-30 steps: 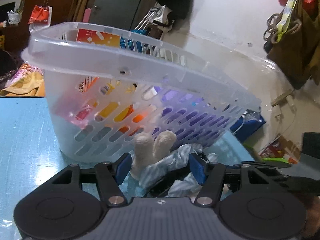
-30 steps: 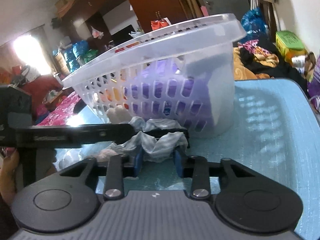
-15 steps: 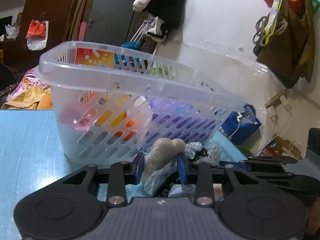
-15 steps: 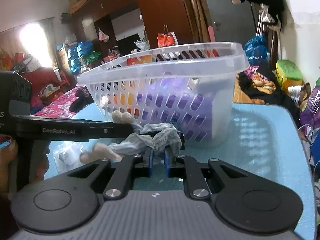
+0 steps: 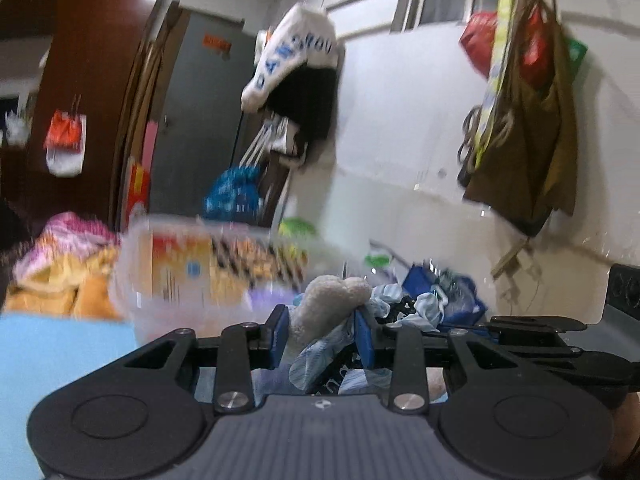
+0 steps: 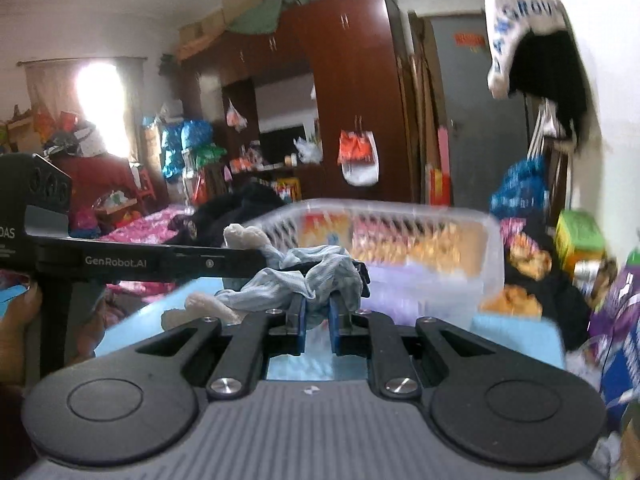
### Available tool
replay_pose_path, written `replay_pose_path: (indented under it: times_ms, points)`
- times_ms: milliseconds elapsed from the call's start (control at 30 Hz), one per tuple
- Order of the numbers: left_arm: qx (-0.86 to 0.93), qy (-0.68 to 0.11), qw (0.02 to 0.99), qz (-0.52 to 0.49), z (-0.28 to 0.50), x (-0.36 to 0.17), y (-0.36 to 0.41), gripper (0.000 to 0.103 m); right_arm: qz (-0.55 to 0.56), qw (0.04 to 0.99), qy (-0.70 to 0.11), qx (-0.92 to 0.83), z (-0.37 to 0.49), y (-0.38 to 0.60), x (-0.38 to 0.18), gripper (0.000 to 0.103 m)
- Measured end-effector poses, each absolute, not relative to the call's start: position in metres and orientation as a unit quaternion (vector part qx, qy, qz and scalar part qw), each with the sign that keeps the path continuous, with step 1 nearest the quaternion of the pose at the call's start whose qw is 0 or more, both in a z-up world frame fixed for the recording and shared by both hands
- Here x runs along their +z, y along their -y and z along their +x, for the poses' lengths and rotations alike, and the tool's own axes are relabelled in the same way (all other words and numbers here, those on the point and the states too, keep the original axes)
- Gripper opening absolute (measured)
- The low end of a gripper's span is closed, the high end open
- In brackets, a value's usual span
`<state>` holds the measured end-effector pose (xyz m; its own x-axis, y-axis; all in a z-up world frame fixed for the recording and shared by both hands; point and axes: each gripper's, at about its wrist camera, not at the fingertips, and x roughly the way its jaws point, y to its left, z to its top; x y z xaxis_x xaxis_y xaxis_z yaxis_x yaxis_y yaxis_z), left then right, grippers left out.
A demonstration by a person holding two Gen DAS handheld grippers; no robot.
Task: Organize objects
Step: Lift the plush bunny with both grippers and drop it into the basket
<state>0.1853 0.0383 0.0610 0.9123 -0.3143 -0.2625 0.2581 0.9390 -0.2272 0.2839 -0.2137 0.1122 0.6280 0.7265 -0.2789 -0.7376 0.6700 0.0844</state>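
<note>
My left gripper [image 5: 322,336] is shut on a beige plush toy [image 5: 326,304] dressed in light blue striped cloth [image 5: 320,356]. My right gripper [image 6: 318,320] is shut on the same blue cloth [image 6: 296,284]; the toy's beige limbs [image 6: 244,236] stick out left of it. Both hold the toy in the air above the blue table [image 6: 516,340]. The clear plastic basket [image 6: 400,240] with colourful packets stands behind and below; it shows blurred in the left wrist view [image 5: 192,272]. The left gripper's body [image 6: 120,260] crosses the right wrist view.
Clothes and bags hang on the white wall [image 5: 520,128]. A brown wardrobe [image 6: 352,100] stands behind. Heaps of clothes [image 5: 68,264] and bags [image 6: 580,240] lie beyond the table's far edge.
Both grippers have risen with the toy from the table beside the basket to above the basket's rim. The left jaws closed on the toy a second ago.
</note>
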Motion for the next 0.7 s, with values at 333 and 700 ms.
replay_pose_path:
  times_ms: [333, 700]
  points:
    - [-0.099, -0.103, 0.989, -0.036, 0.225, 0.141, -0.023, 0.039, -0.036, 0.921, -0.091, 0.377, 0.327, 0.188, 0.167, 0.013]
    - [-0.08, -0.171, 0.982, -0.005, 0.307, 0.095, -0.03, 0.039, -0.021, 0.92, -0.155, 0.359, 0.403, 0.17, 0.109, 0.013]
